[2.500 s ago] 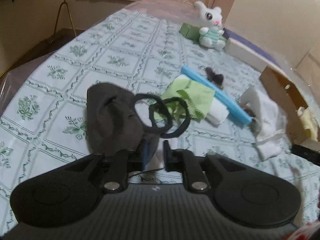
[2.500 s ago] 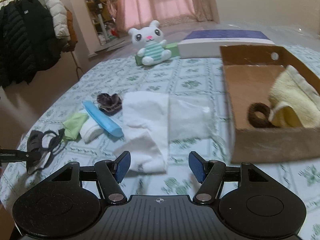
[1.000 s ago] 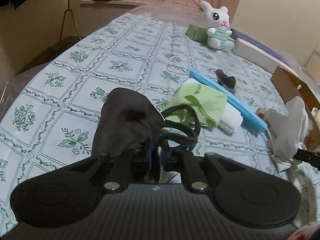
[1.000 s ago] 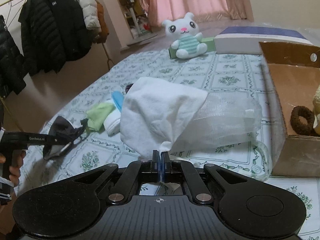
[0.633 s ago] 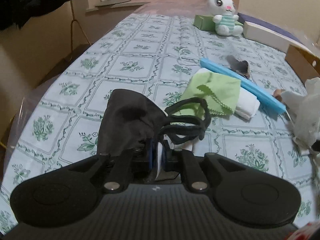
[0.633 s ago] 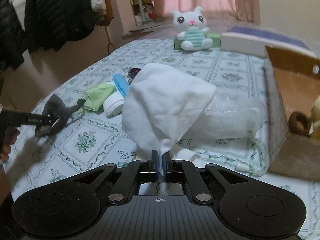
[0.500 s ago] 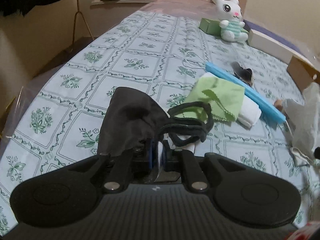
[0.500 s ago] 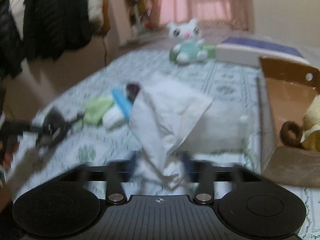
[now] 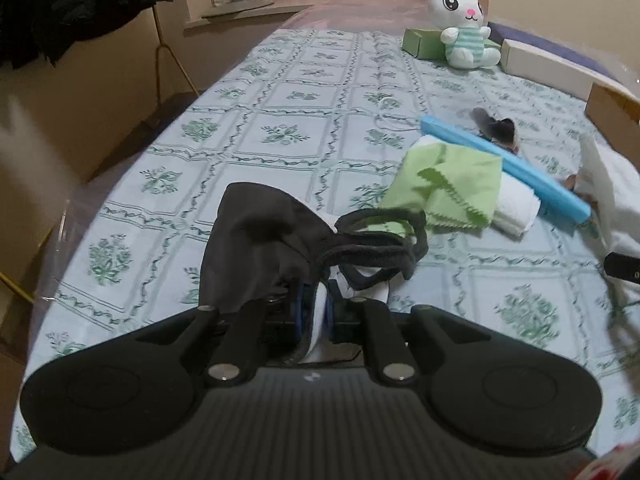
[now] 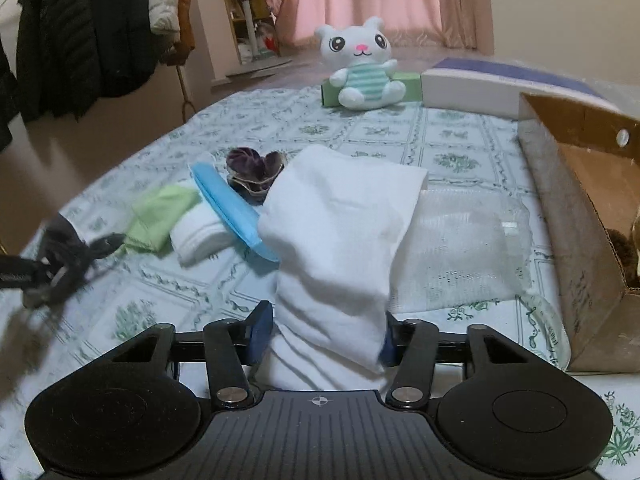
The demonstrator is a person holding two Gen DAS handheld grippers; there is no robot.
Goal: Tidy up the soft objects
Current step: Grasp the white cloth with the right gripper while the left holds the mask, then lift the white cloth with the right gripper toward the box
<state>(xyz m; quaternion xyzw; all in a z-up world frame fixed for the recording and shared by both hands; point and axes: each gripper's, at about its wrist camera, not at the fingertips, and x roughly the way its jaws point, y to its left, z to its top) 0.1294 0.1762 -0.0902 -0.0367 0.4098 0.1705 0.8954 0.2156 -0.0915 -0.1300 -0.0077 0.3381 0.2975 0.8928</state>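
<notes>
The table [image 10: 452, 148] wears a pale cloth with green flower squares. A brown cardboard box [image 10: 568, 216] stands at the right side of it.

The biggest soft thing is a white cloth [image 10: 340, 240]. It is thick and floppy, with soft folds. It hangs in a heap right between the two fingers of the right hand-held gripper [image 10: 322, 342]. The blue pads are spread wide apart, one on each side of the cloth. The cloth touches or covers the right pad, and the left pad stands just beside it. The fingers do not squeeze it. Behind the white cloth lies a thin see-through mesh bag [image 10: 460, 248], flat on the table, next to the box.

The next soft thing is a black face mask [image 9: 256, 252] with looped black ear straps [image 9: 380, 252]. It is crumpled and sticks up in front of the left hand-held gripper [image 9: 312, 312]. The blue pads there are pressed close together and pinch the mask, with a bit of white caught between them. In the right wrist view the mask looks blurry at the far left.

Farther out on the table sit smaller things close together: a green cloth [image 9: 452, 188] with a zigzag edge, lying on a rolled white towel [image 9: 514, 208], a long blue strip [image 9: 504, 168] touching the towel, and a dark purple scrunchie [image 10: 254, 170] just behind the strip.

At the far end a white plush bunny [image 10: 362, 68] in a striped shirt sits upright against a green box [image 10: 406, 88].
</notes>
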